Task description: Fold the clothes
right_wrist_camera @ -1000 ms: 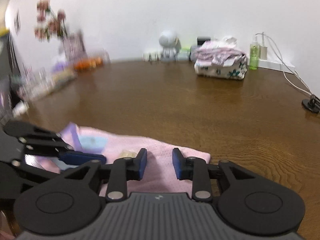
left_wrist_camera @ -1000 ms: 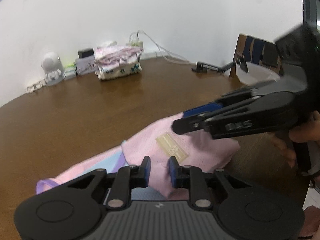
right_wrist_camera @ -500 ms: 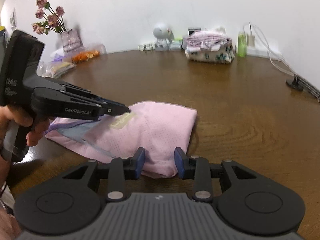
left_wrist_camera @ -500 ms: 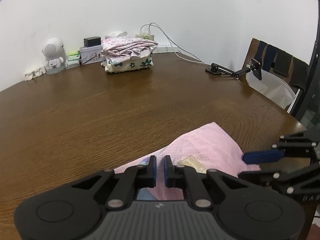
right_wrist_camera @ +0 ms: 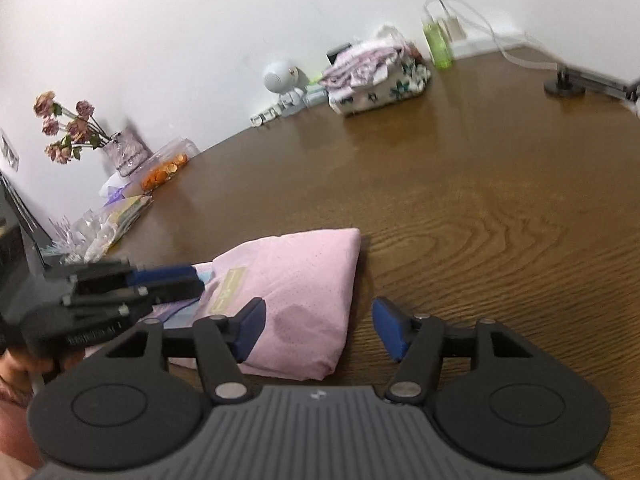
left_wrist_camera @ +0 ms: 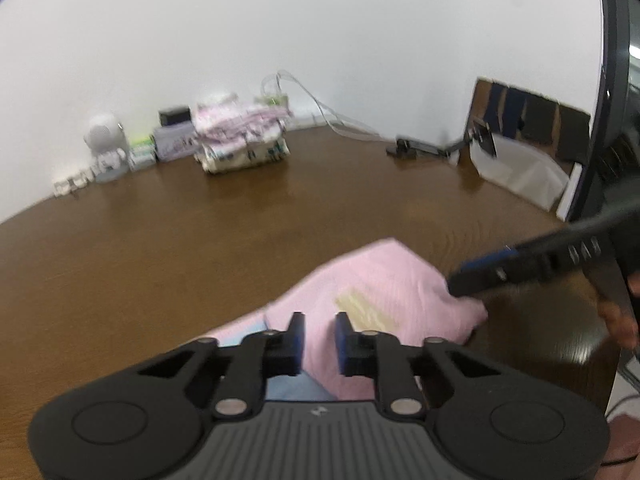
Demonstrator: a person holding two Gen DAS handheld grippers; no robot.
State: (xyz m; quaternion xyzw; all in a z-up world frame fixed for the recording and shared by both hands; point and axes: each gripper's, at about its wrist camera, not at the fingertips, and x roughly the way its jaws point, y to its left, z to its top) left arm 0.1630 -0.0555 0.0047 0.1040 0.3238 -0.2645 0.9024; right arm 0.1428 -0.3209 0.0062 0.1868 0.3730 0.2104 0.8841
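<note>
A folded pink garment [left_wrist_camera: 384, 292] with a beige label and a light blue part lies on the brown wooden table [left_wrist_camera: 200, 232] near its front edge; it also shows in the right wrist view [right_wrist_camera: 296, 292]. My left gripper [left_wrist_camera: 319, 330] is slightly open and empty, just above the garment's near left part; it shows from the side in the right wrist view [right_wrist_camera: 176, 280]. My right gripper [right_wrist_camera: 318, 330] is wide open over the garment's right front corner, holding nothing. It enters the left wrist view [left_wrist_camera: 480, 276] at the right, its tip at the garment's right edge.
A stack of folded patterned clothes [right_wrist_camera: 376, 76] sits at the back by the wall, with a white round gadget [right_wrist_camera: 282, 80], a green bottle [right_wrist_camera: 438, 42] and cables. A vase of dried roses [right_wrist_camera: 120, 148] and bags stand at the left. A desk arm base [right_wrist_camera: 564, 84] is at the right.
My left gripper opened a little and let go of the garment. My right gripper opened wide and shifted toward the garment's right corner. The garment lies flatter, folded.
</note>
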